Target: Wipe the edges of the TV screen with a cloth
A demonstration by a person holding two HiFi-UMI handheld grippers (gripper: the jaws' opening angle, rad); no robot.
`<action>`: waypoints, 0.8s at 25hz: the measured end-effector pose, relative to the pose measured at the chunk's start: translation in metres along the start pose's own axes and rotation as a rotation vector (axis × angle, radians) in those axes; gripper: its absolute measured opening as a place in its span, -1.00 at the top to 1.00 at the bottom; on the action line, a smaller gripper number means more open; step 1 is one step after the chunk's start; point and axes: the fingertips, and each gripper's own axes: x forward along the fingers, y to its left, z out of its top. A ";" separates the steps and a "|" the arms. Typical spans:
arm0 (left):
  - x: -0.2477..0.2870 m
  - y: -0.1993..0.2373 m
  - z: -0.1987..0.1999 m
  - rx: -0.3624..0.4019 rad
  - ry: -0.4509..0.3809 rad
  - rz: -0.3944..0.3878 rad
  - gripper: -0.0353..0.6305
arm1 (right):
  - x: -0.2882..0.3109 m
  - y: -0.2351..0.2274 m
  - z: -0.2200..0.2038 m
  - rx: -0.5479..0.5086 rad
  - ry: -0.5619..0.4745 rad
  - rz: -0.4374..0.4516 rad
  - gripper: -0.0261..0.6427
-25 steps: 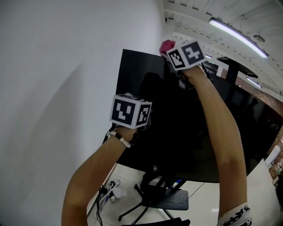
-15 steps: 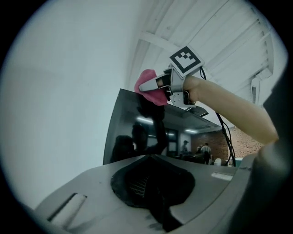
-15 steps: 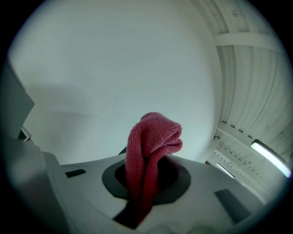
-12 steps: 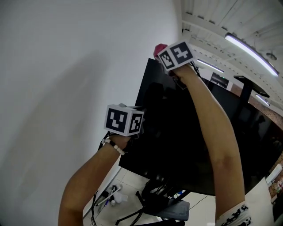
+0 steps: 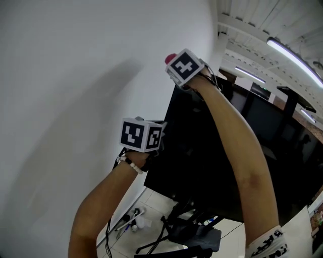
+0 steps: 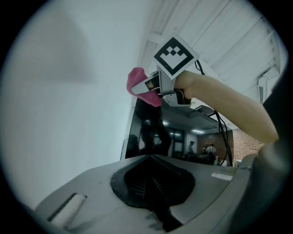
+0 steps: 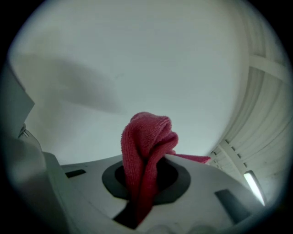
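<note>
In the head view, the right gripper (image 5: 179,66) is held up at the upper left corner of the black TV screen (image 5: 202,151), with a bit of pink cloth (image 5: 170,57) seen past its marker cube. The left gripper (image 5: 143,136) is held lower, by the screen's left edge.

In the left gripper view, its jaws are seen pressed together with nothing between them.

In the right gripper view, the jaws are clamped on the bunched cloth, before a white wall (image 7: 137,55).

A plain white wall (image 5: 75,75) fills the left side. Long strip lights (image 5: 295,55) run along the ribbed ceiling (image 5: 252,15). Below, cables (image 5: 127,217) lie on the pale tiled floor (image 5: 151,206) beside a dark stand base (image 5: 194,236).
</note>
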 end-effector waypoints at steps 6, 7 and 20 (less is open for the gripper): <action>-0.010 0.016 -0.021 -0.027 0.023 0.046 0.91 | 0.019 0.037 -0.013 -0.020 0.027 0.039 0.76; -0.012 0.019 -0.024 -0.028 0.026 0.064 0.91 | 0.020 0.044 -0.018 -0.003 0.023 0.042 0.76; -0.026 0.025 -0.078 -0.039 0.065 0.144 0.91 | 0.044 0.141 -0.071 0.008 0.021 0.109 0.76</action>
